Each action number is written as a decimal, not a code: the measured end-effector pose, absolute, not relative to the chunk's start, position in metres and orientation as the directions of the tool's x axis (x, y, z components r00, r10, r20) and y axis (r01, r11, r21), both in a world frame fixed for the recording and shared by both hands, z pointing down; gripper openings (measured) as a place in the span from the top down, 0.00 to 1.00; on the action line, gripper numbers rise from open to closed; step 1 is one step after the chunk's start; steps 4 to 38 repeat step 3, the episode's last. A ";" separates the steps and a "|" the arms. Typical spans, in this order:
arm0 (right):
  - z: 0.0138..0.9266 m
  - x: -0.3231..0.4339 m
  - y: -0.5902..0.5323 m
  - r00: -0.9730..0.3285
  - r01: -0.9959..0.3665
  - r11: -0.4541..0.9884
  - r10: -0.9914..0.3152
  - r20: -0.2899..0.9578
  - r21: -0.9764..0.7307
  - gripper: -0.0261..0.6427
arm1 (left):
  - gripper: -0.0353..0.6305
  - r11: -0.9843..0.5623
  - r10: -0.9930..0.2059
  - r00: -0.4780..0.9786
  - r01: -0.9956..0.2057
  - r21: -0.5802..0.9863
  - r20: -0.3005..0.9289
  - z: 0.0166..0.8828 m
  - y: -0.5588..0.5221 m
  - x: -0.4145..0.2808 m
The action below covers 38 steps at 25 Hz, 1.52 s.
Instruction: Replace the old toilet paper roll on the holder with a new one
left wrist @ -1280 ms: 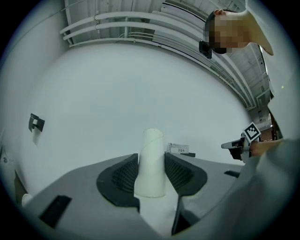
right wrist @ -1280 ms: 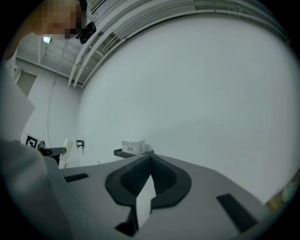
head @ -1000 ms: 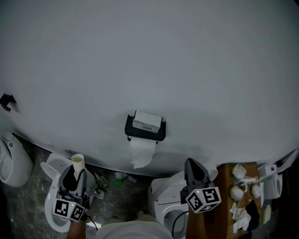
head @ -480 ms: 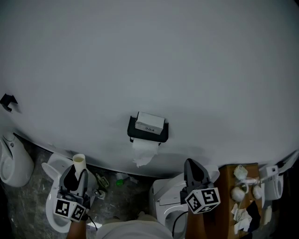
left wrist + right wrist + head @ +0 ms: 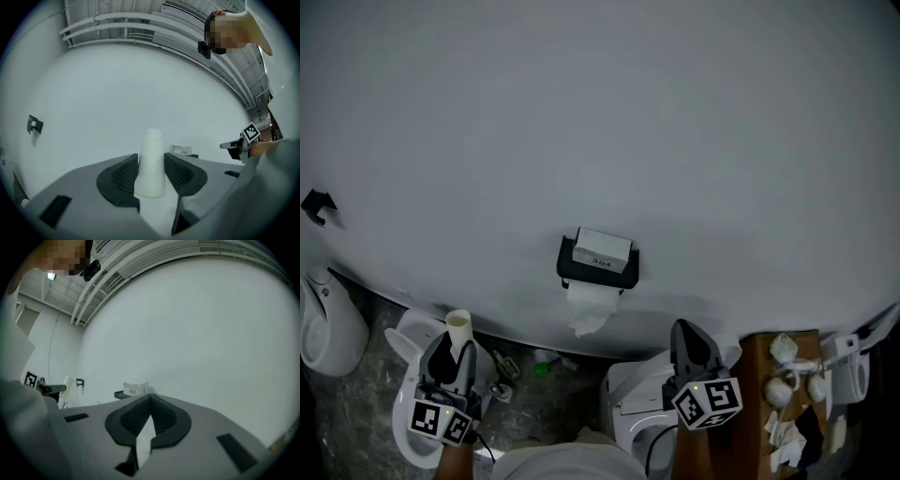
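Clamped in the left gripper, down and to the left of the holder: a bare cardboard tube, upright along the jaws, with its top end clear above them. Down and to the right of the holder, and nearer to it by the head view: the right gripper, jaws pressed together on nothing.

On the wall, seated on top of the holder, a small labelled box. Hanging straight below the holder, a ragged paper tail. No fresh full roll to be made out for certain. Possibly among the white clutter on the brown worktop far right of the holder, but too small to tell.

Probably matters most for any move back to the holder: tube axis vertical, holder axis level along the wall, so a quarter turn needed.

Only from the left gripper view: both pads flat against the tube's sides, holder edge peeking just right of it. Only from the head view: the paper tail, blocked in both gripper views by the grippers' own bodies.
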State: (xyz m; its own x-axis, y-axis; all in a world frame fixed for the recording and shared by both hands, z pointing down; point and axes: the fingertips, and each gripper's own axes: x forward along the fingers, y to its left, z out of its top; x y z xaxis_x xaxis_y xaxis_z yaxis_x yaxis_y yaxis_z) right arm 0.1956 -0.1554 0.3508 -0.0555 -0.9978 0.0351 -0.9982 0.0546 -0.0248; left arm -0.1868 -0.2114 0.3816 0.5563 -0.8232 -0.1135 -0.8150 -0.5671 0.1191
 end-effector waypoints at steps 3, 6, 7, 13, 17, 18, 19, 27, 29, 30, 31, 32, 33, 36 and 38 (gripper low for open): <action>0.352 0.194 -0.156 -0.058 -0.998 0.058 -0.998 0.038 -0.021 0.96 | 0.68 -0.566 -0.824 0.555 -0.815 0.120 -0.113 0.382 -0.212 -0.187; 0.352 0.194 -0.156 -0.058 -0.998 0.058 -0.998 0.038 -0.021 0.96 | 0.68 -0.566 -0.824 0.555 -0.815 0.120 -0.113 0.382 -0.212 -0.187; 0.352 0.194 -0.156 -0.058 -0.998 0.058 -0.998 0.038 -0.021 0.96 | 0.68 -0.566 -0.824 0.555 -0.815 0.120 -0.113 0.382 -0.212 -0.187; 0.352 0.194 -0.156 -0.058 -0.998 0.058 -0.998 0.038 -0.021 0.96 | 0.68 -0.566 -0.824 0.555 -0.815 0.120 -0.113 0.382 -0.212 -0.187; 0.352 0.194 -0.156 -0.058 -0.998 0.058 -0.998 0.038 -0.021 0.96 | 0.68 -0.566 -0.824 0.555 -0.815 0.120 -0.113 0.382 -0.212 -0.187; 0.352 0.194 -0.156 -0.058 -0.998 0.058 -0.998 0.038 -0.021 0.96 | 0.68 -0.566 -0.824 0.555 -0.815 0.120 -0.113 0.382 -0.212 -0.187; 0.352 0.194 -0.156 -0.058 -0.998 0.058 -0.998 0.038 -0.021 0.96 | 0.68 -0.566 -0.824 0.555 -0.815 0.120 -0.113 0.382 -0.212 -0.187; 0.352 0.194 -0.156 -0.058 -0.998 0.058 -0.998 0.038 -0.021 0.96 | 0.68 -0.566 -0.824 0.555 -0.815 0.120 -0.113 0.382 -0.212 -0.187; 0.352 0.194 -0.156 -0.058 -0.998 0.058 -0.998 0.038 -0.021 0.96 | 0.68 -0.566 -0.824 0.555 -0.815 0.120 -0.113 0.382 -0.212 -0.187; 0.352 0.194 -0.156 -0.058 -0.998 0.058 -0.998 0.038 -0.021 0.96 | 0.68 -0.566 -0.824 0.555 -0.815 0.120 -0.113 0.382 -0.212 -0.187; 0.352 0.194 -0.156 -0.058 -0.998 0.058 -0.998 0.038 -0.021 0.96 | 0.68 -0.566 -0.824 0.555 -0.815 0.120 -0.113 0.382 -0.212 -0.187; 0.352 0.194 -0.156 -0.058 -0.998 0.058 -0.998 0.038 -0.021 0.96 | 0.68 -0.566 -0.824 0.555 -0.815 0.120 -0.113 0.382 -0.212 -0.187; 0.352 0.194 -0.156 -0.058 -0.998 0.058 -0.998 0.038 -0.021 0.96 | 0.68 -0.566 -0.824 0.555 -0.815 0.120 -0.113 0.382 -0.212 -0.187; 0.352 0.194 -0.156 -0.058 -0.998 0.058 -0.998 0.038 -0.021 0.96 | 0.68 -0.566 -0.824 0.555 -0.815 0.120 -0.113 0.382 -0.212 -0.187; 0.352 0.194 -0.156 -0.058 -0.998 0.058 -0.998 0.038 -0.021 0.96 | 0.68 -0.566 -0.824 0.555 -0.815 0.120 -0.113 0.382 -0.212 -0.187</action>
